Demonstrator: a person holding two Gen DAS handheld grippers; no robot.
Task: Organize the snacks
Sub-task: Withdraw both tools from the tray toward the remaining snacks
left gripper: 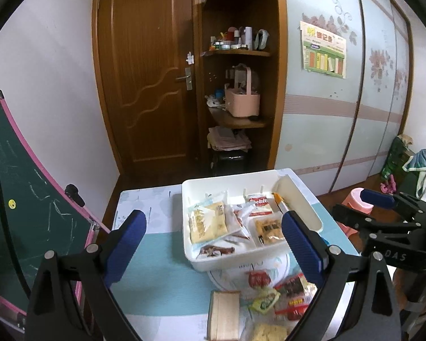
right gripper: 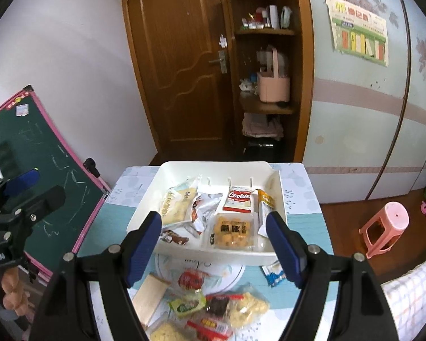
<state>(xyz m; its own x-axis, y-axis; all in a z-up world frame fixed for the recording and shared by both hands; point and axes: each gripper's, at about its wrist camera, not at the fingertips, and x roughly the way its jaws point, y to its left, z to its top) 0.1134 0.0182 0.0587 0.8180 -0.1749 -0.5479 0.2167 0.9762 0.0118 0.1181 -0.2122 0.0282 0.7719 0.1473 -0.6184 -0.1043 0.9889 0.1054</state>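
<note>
- Bedroom corner: wooden door (left gripper: 144, 79) standing behind, corner shelves (left gripper: 238, 54) holding small clutter and a pink basket (left gripper: 242, 101), sliding wardrobe (left gripper: 340, 113) carrying a poster (left gripper: 323, 49).
- Green chalkboard (right gripper: 42, 153), pink-framed, leaning at the left edge of the bench (right gripper: 110, 221).
- Pink stool (right gripper: 386, 227) sitting on the floor to the right.
- White tray (right gripper: 213, 255) resting at the far middle of the bench, holding snacks: a Cookies packet (right gripper: 239, 199) against the back wall, a clear tub of yellow bites (right gripper: 233, 231) in front of it, pale cracker packs (right gripper: 173, 206) lying to the left.
- Loose snacks (right gripper: 213, 304) lying in a heap on the bench just in front of the tray; a blue sachet (right gripper: 274, 275) sitting apart, near the tray's right corner.
- Left tongs (left gripper: 213, 244): hanging above the bench, spread wide, gripping nothing.
- Right tongs (right gripper: 214, 247): likewise released, hanging over the tray's near rim, nothing between the pads.
</note>
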